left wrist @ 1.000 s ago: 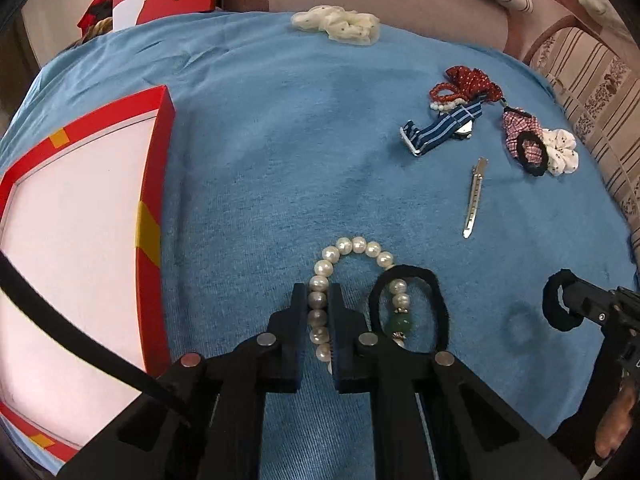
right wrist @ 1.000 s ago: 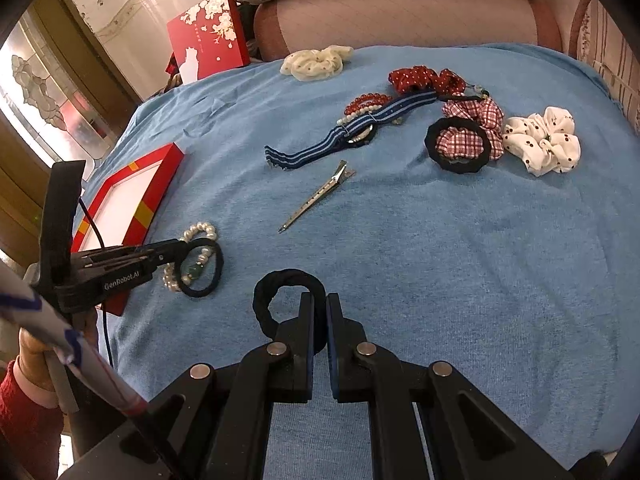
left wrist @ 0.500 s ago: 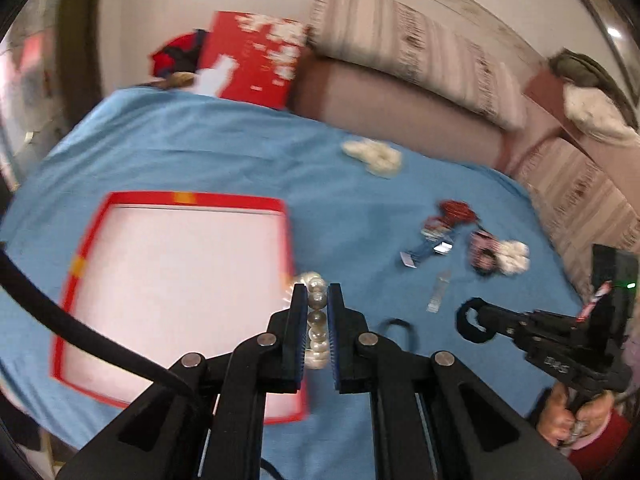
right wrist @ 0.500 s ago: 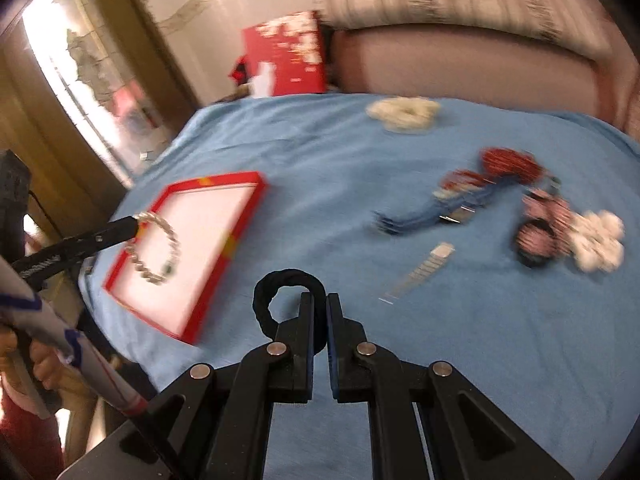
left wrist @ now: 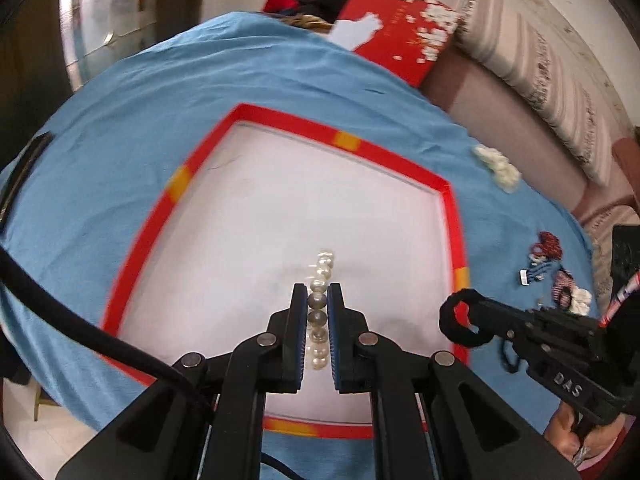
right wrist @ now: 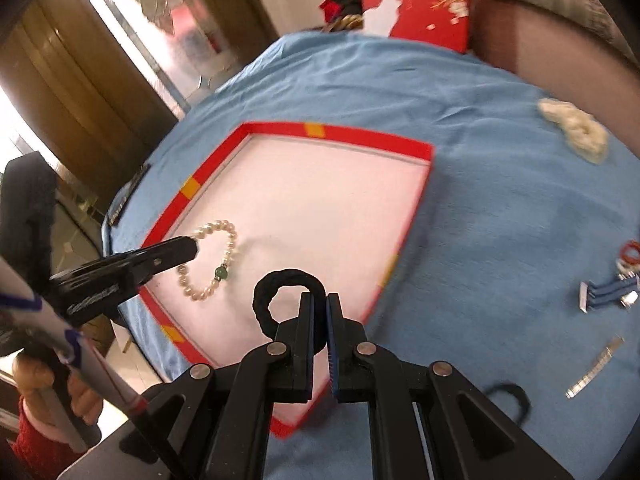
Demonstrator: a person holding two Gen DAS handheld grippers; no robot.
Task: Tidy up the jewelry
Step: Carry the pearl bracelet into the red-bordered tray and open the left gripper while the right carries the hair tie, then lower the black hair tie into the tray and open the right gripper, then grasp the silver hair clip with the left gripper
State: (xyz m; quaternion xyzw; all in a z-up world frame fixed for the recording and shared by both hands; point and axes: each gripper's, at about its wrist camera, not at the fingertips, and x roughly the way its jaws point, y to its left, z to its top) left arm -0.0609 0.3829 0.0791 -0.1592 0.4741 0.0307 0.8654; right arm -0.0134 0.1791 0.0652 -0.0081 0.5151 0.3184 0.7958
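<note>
Left hand-held gripper (left wrist: 318,294) clamping pearl bracelet (right wrist: 212,264), right hand-held gripper (right wrist: 318,304) pinching black hair tie (right wrist: 276,300)

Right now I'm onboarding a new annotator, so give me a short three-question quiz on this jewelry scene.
1. True or false: the left gripper is shut on the pearl bracelet.
2. Multiple choice: what does the right gripper grip? A) silver hair clip B) black hair tie C) white scrunchie
3. Fill in: the bracelet hangs over the red-rimmed ____.

Key:
1. True.
2. B, the black hair tie; the silver hair clip and white scrunchie lie on the blue cloth.
3. Tray.
</note>
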